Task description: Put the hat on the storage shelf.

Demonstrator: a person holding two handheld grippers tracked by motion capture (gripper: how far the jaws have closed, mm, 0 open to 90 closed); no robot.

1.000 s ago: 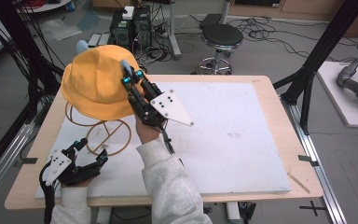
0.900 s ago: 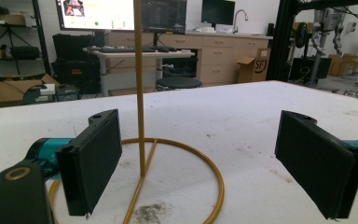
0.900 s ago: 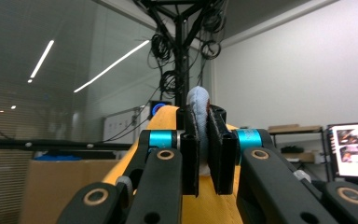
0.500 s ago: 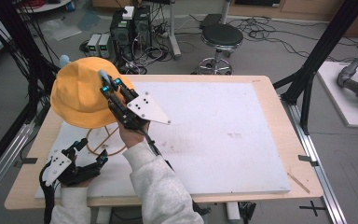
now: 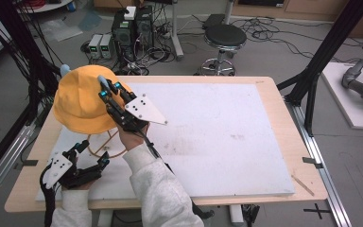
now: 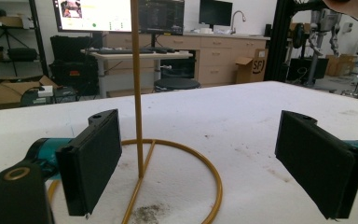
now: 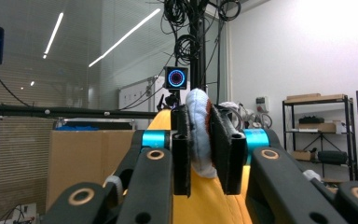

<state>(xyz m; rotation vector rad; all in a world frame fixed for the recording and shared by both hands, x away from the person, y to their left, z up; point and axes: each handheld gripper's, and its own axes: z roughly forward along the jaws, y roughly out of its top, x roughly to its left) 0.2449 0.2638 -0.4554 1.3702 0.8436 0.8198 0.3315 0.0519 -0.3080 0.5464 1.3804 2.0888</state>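
One yellow hat (image 5: 78, 104) sits atop a thin gold wire stand (image 5: 105, 147) near the far left corner of the counter (image 5: 269, 94). A pale blue tab (image 7: 199, 133) at the hat's top is pinched between the pads of the right gripper (image 5: 108, 87), which reaches over the hat's crown from the near side; in the right gripper view the two black jaws press on that padded tab with the yellow cloth just below them. These jaws have just been easing apart a little, with the tab between them and the pads touching it. The stand's ring base lies on the white board (image 5: 208, 137) below the hat, with its upright rod (image 6: 136, 84) rising from it. Nearer than the stand, close to the counter's front left edge, the left gripper (image 5: 90, 153) rests low, its jaws spread wide and holding nothing; in the left gripper view the stand's rod and ring lie just beyond its pads (image 6: 95, 158).
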